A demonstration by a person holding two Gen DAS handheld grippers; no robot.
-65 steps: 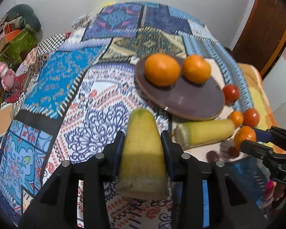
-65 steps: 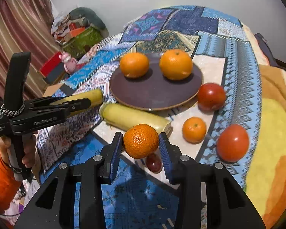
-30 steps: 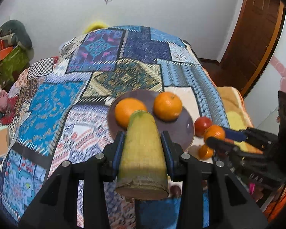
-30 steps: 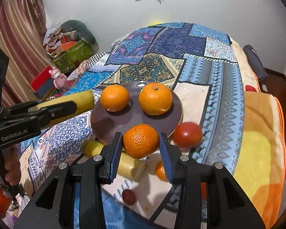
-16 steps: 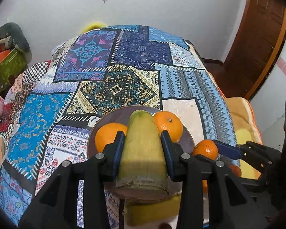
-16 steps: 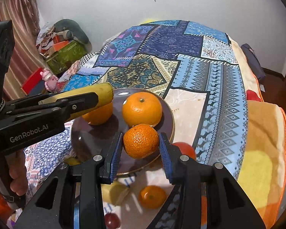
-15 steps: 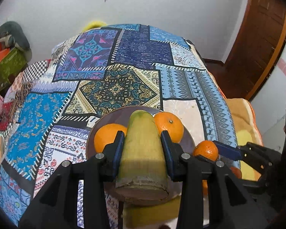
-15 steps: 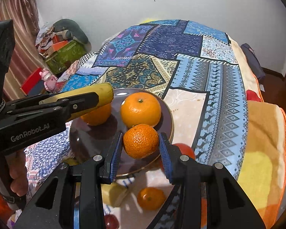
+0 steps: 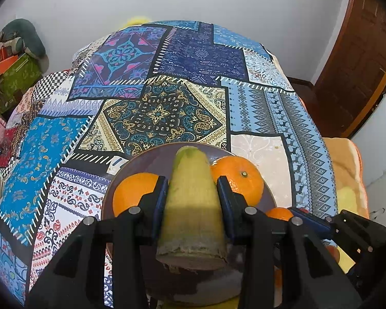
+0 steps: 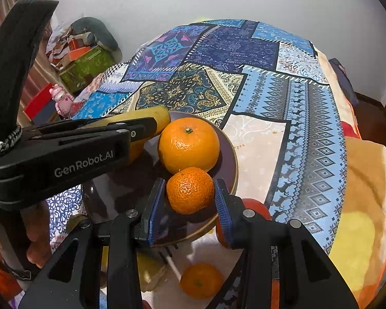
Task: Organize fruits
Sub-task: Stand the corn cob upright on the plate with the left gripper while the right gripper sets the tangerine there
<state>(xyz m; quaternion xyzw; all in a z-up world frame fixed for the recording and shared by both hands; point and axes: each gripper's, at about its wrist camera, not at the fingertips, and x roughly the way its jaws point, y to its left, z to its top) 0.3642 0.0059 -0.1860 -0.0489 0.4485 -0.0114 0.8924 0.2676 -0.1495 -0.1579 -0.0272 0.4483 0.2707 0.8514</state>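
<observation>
Both fruits over the plate

My right hand-held gripper [image 10: 190,206] clamps the firm, light mandarin [image 10: 190,190] at its widest; my left hand-held gripper [image 9: 191,206] pinches the soft, bruisable banana [image 9: 191,203] mid-length, above the plate [image 10: 226,164], oranges [image 10: 188,145] at 12 o'clock.

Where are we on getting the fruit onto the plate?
Two oranges already sit on the brown plate. In hand above it: the left gripper holds a banana piece, the right gripper a mandarin. Left off the plate: another mandarin and a tomato.
</observation>
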